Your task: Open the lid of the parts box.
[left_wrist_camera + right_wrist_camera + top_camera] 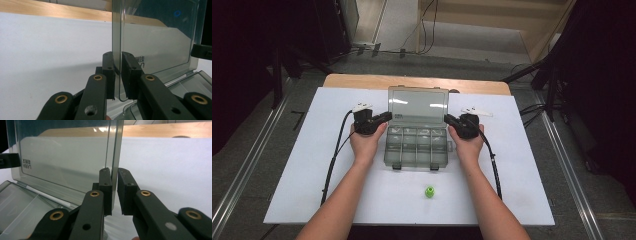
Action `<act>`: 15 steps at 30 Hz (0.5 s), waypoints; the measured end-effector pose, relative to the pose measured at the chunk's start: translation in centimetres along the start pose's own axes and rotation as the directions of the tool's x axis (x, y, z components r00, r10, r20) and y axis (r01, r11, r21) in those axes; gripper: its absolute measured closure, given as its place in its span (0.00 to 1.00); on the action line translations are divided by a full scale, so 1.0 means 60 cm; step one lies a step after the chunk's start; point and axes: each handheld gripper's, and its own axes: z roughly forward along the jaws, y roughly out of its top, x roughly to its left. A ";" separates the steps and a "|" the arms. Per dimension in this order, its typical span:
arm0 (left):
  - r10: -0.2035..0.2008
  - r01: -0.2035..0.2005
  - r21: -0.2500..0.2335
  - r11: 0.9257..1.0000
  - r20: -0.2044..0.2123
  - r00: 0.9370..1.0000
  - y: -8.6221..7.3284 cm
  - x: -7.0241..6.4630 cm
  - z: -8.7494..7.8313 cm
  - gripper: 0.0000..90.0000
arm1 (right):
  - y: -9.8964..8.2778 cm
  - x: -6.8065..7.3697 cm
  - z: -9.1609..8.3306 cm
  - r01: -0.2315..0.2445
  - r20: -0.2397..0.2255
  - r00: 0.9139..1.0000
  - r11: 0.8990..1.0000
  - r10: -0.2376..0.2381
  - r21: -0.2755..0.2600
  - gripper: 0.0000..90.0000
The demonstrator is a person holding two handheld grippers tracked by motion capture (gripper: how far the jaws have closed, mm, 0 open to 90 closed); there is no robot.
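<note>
Clear grey plastic organizer box [417,142] sits open mid-table on white sheet [292,165], lid [418,105] standing upright at the far side. Left gripper [384,118] clenched on the lid's left edge, right gripper [449,119] clenched on its right edge; in the left gripper view [117,72] and right gripper view [114,190] the thin lid edge runs between the 2 black pads, a sliver of gap on 1 side hard to judge. Box compartments look empty but glare blurs them in the high view. Forearms cut off at the bottom of the frame. Lid print reads "LARIA" reversed through the plastic [27,163], plus small characters too blurred to read; blue ring mark [177,13] near the lid's top. Small green piece [429,191] lies on the sheet near the front edge, well apart from box, shape unclear. Wooden tabletop strip [412,81] beyond the sheet; grey floor, cables, dark stands around
</note>
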 end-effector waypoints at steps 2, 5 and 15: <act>-0.012 0.012 0.007 1.000 0.002 1.000 0.000 0.001 0.001 0.89 | -0.001 -0.003 0.003 -0.023 -0.010 1.000 1.000 0.023 0.008 0.88; -0.018 0.018 0.014 1.000 0.001 1.000 -0.003 0.001 0.001 0.89 | -0.002 -0.003 0.005 -0.030 -0.010 1.000 1.000 0.030 0.008 0.88; -0.029 0.030 0.039 0.999 -0.023 0.999 -0.012 0.001 0.005 0.88 | -0.007 -0.013 0.012 -0.057 -0.034 0.998 0.997 0.058 0.051 0.85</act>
